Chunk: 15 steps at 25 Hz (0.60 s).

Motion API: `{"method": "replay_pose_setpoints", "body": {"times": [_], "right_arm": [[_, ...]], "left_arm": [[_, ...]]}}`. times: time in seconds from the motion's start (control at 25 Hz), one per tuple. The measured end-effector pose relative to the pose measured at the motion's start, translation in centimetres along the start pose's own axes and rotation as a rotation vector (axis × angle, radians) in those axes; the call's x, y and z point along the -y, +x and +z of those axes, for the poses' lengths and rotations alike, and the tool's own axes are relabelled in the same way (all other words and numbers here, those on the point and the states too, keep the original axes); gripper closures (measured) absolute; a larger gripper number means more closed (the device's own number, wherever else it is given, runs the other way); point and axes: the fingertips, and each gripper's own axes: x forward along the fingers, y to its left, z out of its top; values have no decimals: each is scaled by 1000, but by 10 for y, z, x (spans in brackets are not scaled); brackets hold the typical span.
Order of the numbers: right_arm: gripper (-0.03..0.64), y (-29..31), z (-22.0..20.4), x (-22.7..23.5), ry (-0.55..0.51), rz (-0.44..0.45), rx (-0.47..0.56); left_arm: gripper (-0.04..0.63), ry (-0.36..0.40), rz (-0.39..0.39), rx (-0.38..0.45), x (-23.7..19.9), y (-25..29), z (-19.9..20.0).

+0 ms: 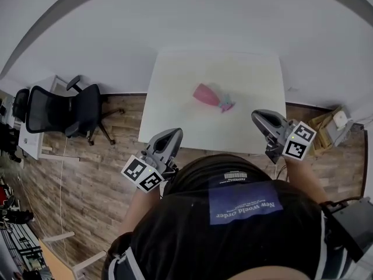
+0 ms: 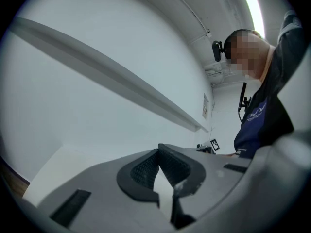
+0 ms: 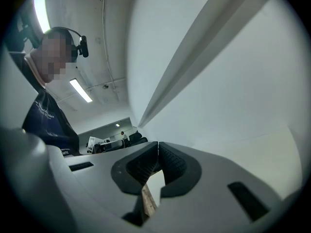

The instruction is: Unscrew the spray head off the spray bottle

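The pink bottle (image 1: pixel 207 93) lies on its side a little right of the middle of the white desk (image 1: pixel 169 107). Its bluish spray head (image 1: pixel 227 104) points toward the near right edge. It looks like thin plastic, so probably light and slightly squeezable. Whether it holds liquid cannot be told. The round, smooth body would likely roll on the bare top and slip under a light pinch. The sound plan is one firm hold across the body's wider part and a second on the collar just below the head, not on the trigger or nozzle, which may flex. Neither the left gripper (image 1: pixel 173 134) nor the right gripper (image 1: pixel 260 117) is on it. Both hang at the desk's near edge, well apart from the bottle, fingers (image 2: pixel 143 171) closed together with nothing between them. The desk stands against a plain white wall (image 1: pixel 204 16) on a wood-plank floor (image 1: pixel 99 174), with a black office chair (image 1: pixel 58 112) off to the left.
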Motion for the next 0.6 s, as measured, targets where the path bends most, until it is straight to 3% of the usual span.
{"method": "replay_pose_setpoints", "body": {"times": [0.28,0.6], "right_arm": [[620,19,-2,22,23,-53,9],[620,88,14,10,-34,-134,30]], "left_arm": [[592,-13,-35,-10,-35,14,5],[592,-17,-153,-23,-104,0,22]]}}
